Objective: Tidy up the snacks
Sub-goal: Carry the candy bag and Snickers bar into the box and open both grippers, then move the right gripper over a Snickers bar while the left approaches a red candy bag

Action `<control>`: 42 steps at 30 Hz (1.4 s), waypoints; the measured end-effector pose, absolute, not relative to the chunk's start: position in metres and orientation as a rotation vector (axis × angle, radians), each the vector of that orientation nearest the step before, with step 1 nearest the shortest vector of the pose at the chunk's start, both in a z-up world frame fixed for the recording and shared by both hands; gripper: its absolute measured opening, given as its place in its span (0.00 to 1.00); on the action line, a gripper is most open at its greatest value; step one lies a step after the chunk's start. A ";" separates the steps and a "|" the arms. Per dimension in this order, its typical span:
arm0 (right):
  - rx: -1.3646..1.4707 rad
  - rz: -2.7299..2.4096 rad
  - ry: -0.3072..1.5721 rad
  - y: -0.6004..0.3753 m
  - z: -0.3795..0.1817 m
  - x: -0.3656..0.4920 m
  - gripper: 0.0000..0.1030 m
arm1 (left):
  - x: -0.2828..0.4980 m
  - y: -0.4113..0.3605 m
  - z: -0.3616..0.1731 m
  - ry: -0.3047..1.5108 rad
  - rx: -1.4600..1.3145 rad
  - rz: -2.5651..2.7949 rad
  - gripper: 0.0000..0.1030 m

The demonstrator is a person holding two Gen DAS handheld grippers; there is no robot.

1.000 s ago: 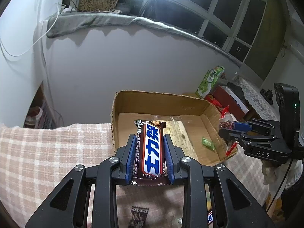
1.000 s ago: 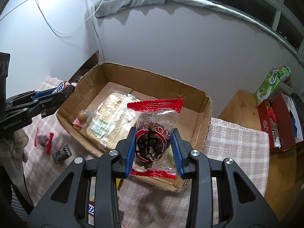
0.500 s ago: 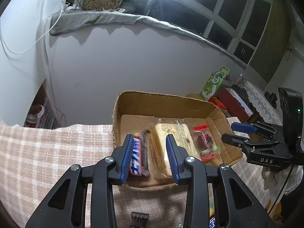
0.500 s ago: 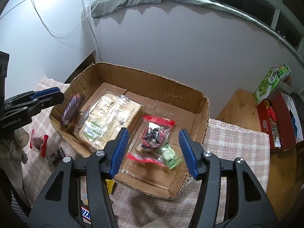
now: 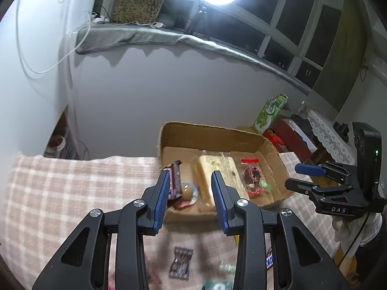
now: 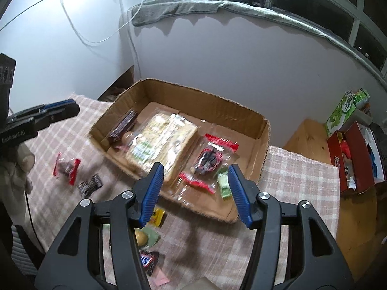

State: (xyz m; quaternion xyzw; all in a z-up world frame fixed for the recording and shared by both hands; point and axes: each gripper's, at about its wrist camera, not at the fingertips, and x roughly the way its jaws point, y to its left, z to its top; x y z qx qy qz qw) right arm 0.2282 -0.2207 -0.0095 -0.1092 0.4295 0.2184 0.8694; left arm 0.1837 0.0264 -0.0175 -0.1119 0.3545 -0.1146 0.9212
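Observation:
A cardboard box [image 6: 263,130] [image 5: 273,154] stands on the checked cloth. In it lie a brown chocolate bar [image 6: 123,126] [image 5: 176,178] leaning at the left wall, a clear bag of crackers [image 6: 159,145] [image 5: 220,174], a red-edged snack packet [image 6: 208,159] [image 5: 251,174] and a small green sweet [image 6: 223,183]. My left gripper [image 5: 189,199] is open and empty, just in front of the box. My right gripper [image 6: 194,194] is open and empty above the box's near edge.
On the cloth in front of the box lie a red packet [image 6: 66,168], a dark striped sweet [image 6: 89,184] [image 5: 180,262], a yellow sweet [image 6: 158,216], a green packet [image 6: 147,238] and a second chocolate bar [image 6: 148,261]. A red box [image 6: 355,154] and green carton [image 6: 343,111] stand right.
Both grippers opened. The chocolate bar dropped from my left gripper into the box's left side. The red-edged packet dropped from my right gripper into the box. Both grippers have pulled back.

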 end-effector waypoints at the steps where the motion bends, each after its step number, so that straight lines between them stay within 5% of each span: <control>1: -0.232 0.461 0.898 -0.220 -0.009 0.224 0.56 | 0.180 0.030 -0.016 0.726 -0.235 -0.232 0.33; 21: -0.230 0.505 1.018 -0.250 -0.065 0.133 0.56 | 0.103 0.090 -0.067 0.816 -0.315 -0.155 0.33; 25: -0.257 0.512 1.043 -0.252 -0.078 0.122 0.56 | 0.094 0.088 -0.080 0.845 -0.305 -0.153 0.40; 42: -0.204 0.703 1.143 -0.209 -0.086 0.160 0.56 | 0.150 0.091 -0.092 0.920 -0.361 -0.198 0.40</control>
